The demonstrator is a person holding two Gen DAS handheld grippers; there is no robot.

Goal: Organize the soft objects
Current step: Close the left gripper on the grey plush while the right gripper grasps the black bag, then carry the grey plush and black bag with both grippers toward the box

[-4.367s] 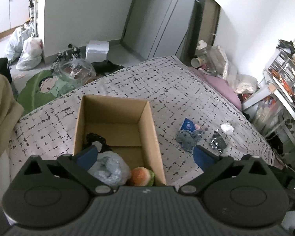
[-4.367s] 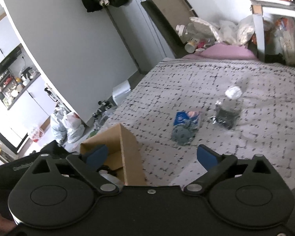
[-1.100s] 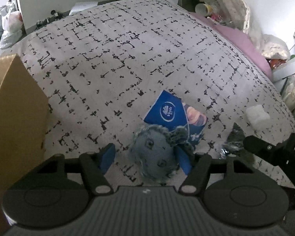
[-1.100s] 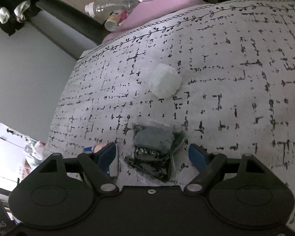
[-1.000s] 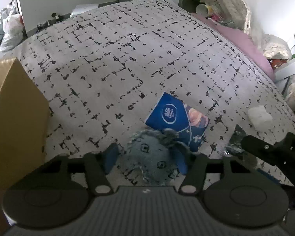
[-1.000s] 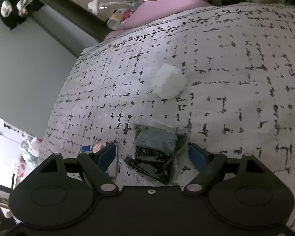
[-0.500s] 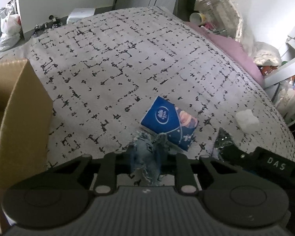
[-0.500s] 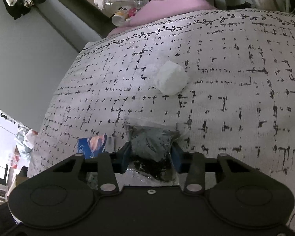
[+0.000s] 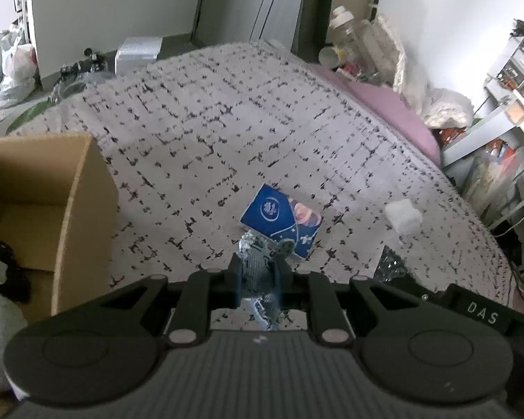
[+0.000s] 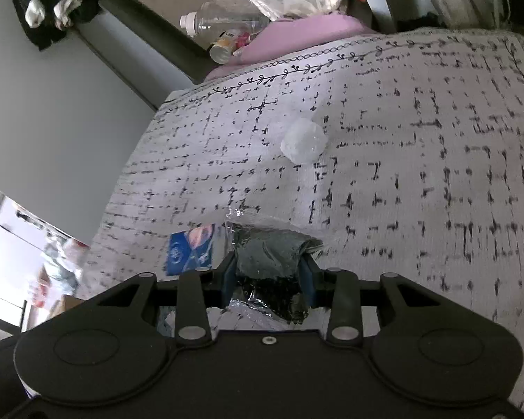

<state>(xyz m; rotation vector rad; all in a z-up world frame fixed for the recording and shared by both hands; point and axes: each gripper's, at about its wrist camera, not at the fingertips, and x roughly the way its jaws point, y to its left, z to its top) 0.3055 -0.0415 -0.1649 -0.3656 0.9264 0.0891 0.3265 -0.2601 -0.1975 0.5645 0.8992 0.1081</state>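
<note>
My left gripper is shut on a small grey-blue plush toy, squeezed thin and lifted off the patterned bedspread. Just beyond it lies a blue tissue pack. In the right wrist view my right gripper is shut on a clear plastic bag of dark fabric, raised above the bed; the bag's crinkled edge also shows in the left wrist view. A white crumpled wad rests farther up the bedspread. The open cardboard box stands at the left with soft items inside.
A pink pillow and plastic bottles sit at the bed's far end. Shelving and clutter line the right side. Plastic bags and a white box lie on the floor beyond the bed.
Both grippers closed from wide open onto their items: the left on the plush toy, the right on the bagged fabric. Both then rose off the bed, the left drawing back toward the box.
</note>
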